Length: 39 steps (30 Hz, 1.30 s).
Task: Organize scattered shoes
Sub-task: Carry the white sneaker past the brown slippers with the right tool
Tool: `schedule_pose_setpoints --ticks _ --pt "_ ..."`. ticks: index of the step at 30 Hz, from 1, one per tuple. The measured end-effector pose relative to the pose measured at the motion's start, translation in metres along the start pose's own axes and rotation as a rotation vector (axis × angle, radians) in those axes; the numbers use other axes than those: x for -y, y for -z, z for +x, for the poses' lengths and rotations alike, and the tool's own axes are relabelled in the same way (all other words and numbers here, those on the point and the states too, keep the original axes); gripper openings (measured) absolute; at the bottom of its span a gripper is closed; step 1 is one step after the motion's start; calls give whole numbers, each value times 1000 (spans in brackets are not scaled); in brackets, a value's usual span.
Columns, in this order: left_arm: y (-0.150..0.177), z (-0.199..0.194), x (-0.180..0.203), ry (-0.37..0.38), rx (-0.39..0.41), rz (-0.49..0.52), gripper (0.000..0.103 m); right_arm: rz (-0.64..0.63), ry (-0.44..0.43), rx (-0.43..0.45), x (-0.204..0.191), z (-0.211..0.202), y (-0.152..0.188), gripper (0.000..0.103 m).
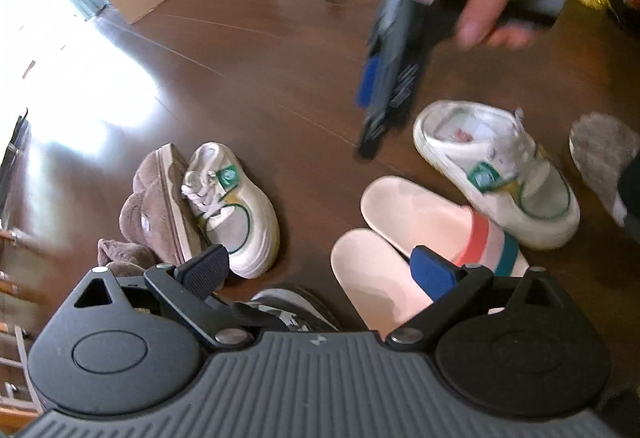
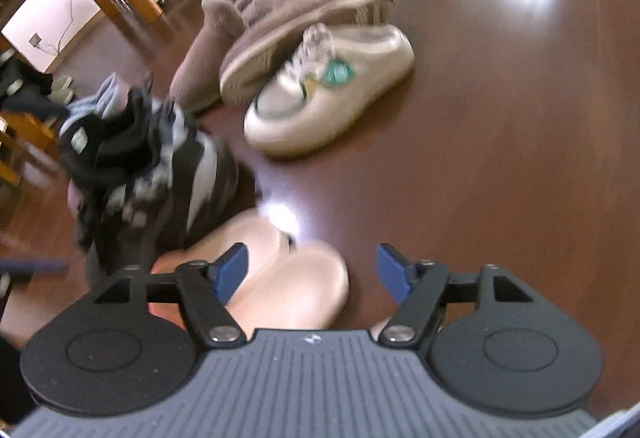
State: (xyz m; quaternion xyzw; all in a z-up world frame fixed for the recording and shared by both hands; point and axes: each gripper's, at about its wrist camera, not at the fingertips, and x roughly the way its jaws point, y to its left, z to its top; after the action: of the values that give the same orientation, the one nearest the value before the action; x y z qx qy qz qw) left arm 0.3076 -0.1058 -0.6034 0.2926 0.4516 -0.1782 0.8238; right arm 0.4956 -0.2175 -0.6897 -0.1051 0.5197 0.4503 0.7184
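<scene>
Both claws gape empty: left claw (image 1: 320,262) over pink slides (image 1: 404,222), right claw (image 2: 312,270) near white sneaker (image 2: 332,97) on floor (image 2: 500,157).

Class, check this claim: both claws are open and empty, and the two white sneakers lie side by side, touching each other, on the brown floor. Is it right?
Not quite. The left wrist view shows the white sneakers apart: one leans against a brown slipper, the other lies beyond the pink slides. The left claw and right claw are indeed open and empty.
</scene>
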Motion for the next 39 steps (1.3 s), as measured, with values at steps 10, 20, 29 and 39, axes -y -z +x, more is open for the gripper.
schedule_pose_setpoints --ticks 10,20,29,39 --pt "12 15 -43 20 62 -214 99 -157 35 78 -23 84 -124 76" --pt "47 9 -56 16 17 -232 99 -334 140 -62 -35 165 -156 72" --pt "47 5 -49 32 32 -197 99 -471 242 -163 -26 145 -128 28" --pt "32 8 -32 67 33 -135 99 -544 339 -295 31 95 -61 28"
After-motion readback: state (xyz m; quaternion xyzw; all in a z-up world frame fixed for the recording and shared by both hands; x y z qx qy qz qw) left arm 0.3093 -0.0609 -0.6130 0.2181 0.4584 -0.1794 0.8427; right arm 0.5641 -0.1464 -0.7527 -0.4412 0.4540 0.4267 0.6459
